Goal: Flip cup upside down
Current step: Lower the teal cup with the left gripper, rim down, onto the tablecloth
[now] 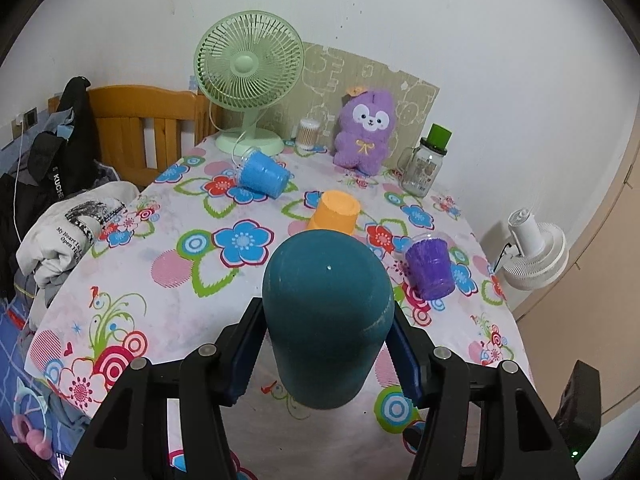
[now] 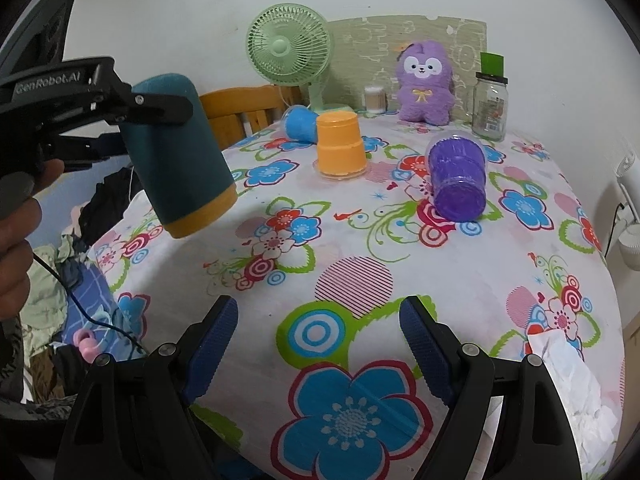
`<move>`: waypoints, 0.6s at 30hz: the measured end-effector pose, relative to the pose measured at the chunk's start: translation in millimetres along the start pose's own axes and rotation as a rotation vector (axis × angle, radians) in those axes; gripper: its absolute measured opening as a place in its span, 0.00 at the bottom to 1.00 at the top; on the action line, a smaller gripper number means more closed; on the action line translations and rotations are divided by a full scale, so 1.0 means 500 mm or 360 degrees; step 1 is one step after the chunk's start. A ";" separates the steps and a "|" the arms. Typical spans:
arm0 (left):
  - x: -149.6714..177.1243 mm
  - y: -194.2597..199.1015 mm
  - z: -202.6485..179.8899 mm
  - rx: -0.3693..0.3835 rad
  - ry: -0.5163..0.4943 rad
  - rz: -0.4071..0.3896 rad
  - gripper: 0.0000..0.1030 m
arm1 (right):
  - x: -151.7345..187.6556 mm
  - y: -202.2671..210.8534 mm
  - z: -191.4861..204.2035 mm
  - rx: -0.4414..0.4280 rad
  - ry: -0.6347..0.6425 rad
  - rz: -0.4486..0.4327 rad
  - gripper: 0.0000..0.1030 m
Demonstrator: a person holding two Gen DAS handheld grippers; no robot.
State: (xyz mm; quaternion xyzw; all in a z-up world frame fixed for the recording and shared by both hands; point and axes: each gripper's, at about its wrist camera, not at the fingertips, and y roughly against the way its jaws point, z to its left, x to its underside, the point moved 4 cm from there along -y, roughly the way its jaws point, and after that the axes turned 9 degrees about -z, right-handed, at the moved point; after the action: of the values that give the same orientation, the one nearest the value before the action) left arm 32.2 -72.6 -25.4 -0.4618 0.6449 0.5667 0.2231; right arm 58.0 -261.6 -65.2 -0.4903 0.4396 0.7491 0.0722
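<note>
Left wrist — teal cup clamped between tool pads.

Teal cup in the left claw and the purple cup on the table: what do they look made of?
Teal cup: matte, opaque, faintly scuffed, with a mustard rim band; likely plastic or ceramic, cannot tell which. Purple cup: glossy, translucent, so probably thin plastic.

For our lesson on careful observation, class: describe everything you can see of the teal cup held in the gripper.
The teal cup is tall and cylindrical with a rounded closed end and an orange-yellow band around its other end. Its surface looks matte, slightly scuffed. It is held in the air above the near left part of the floral tablecloth, tilted, banded end pointing down toward the table. The left gripper clamps its sides between blue pads; nothing else touches it.
</note>
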 end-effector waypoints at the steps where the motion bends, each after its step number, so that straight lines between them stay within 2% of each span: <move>1: -0.002 0.002 0.001 0.0000 0.0000 -0.0007 0.59 | -0.001 -0.002 0.002 -0.0002 0.0001 0.0001 0.83; 18: 0.023 -0.029 0.003 -0.0028 -0.0020 0.0050 0.59 | 0.007 -0.014 0.007 -0.0001 0.0005 0.0049 0.83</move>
State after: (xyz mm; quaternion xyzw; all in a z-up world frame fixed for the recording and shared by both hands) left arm 38.8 -74.1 -42.7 -0.4499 0.6457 0.5786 0.2142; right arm 57.6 -256.0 -71.7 -0.4846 0.4469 0.7496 0.0599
